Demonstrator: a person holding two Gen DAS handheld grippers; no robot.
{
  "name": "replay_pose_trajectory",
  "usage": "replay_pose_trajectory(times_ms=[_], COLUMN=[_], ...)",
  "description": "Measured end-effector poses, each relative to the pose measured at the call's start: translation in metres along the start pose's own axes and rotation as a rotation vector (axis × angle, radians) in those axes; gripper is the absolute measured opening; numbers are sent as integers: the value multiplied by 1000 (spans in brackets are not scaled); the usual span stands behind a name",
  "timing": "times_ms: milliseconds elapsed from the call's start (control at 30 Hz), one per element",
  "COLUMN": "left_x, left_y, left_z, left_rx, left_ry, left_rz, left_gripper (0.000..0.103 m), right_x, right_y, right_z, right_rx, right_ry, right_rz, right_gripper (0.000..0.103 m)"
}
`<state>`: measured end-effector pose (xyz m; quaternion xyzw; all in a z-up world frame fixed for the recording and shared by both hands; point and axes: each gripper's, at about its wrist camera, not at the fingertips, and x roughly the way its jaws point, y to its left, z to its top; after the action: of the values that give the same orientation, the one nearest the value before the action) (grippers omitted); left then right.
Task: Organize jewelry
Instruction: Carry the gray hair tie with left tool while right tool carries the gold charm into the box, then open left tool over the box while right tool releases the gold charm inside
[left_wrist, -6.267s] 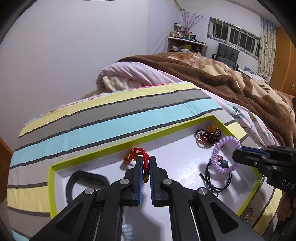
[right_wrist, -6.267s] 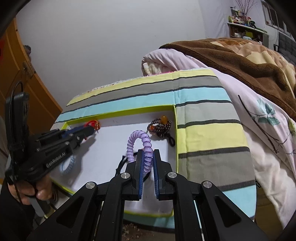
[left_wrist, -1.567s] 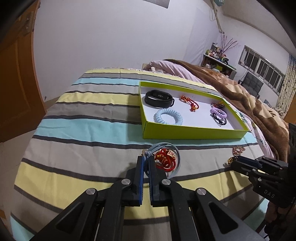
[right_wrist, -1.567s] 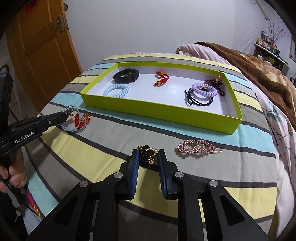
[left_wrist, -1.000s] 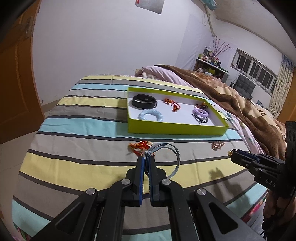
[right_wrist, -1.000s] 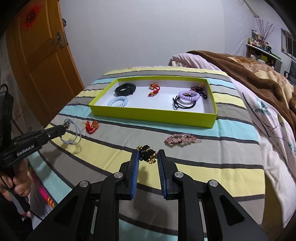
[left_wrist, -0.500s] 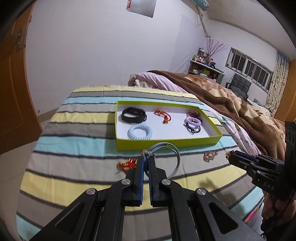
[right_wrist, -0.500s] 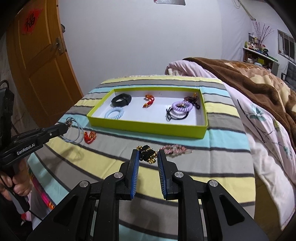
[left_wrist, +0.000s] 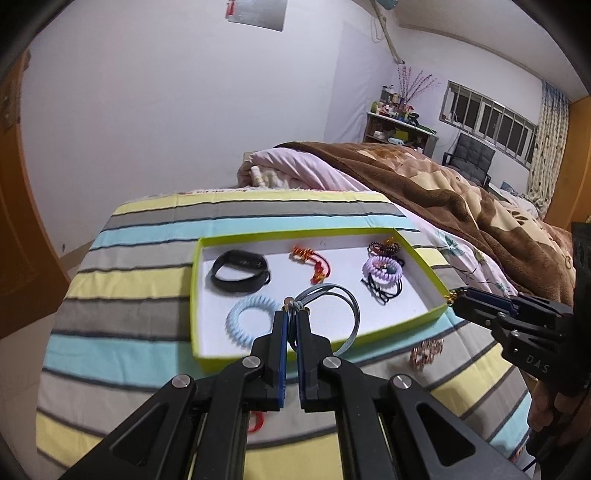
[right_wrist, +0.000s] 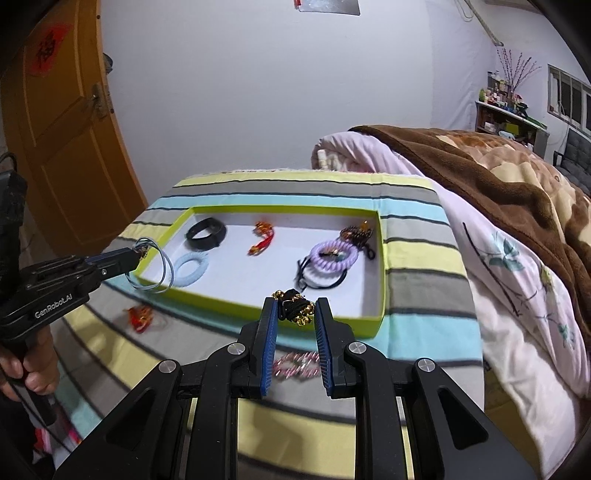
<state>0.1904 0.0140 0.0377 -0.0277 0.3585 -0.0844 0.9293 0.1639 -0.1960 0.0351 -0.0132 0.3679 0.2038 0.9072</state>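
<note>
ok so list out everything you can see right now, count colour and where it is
tray: 1, lime green, white inside, on the striped bed cover
wristband: 1, black, tray's far left
coil hair tie: 1, pale blue, tray's near left
knot charm: 1, red, tray's middle back
coil tie: 1, lilac, tray's right, over black elastics
bead bracelet: 1, dark, tray's far right corner
red charm: 1, on the cover, left of the tray
hair clip: 1, pink, on the cover before the tray
blanket: 1, brown, right
door: 1, orange wood, left
left gripper: shut on blue cord loop
right gripper: shut on black and gold piece
</note>
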Motion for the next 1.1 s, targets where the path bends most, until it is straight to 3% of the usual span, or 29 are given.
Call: replay_pose_trajectory(times_ms=[300,600,1100], left_x=[48,86,109], left_y=[-15,-20,-24], left_z=[17,12,9], left_rx=[35,47,44], left_ry=[63,137,184], left_rz=[-24,-17,-35], left_gripper=[4,4,5], right_x=[35,61,74], right_y=[-16,-24,-27], right_z=[13,11,10], right_rx=[15,23,17], right_ry=[53,118,170], right_rz=[-13,-24,-40], right_gripper=[21,21,25])
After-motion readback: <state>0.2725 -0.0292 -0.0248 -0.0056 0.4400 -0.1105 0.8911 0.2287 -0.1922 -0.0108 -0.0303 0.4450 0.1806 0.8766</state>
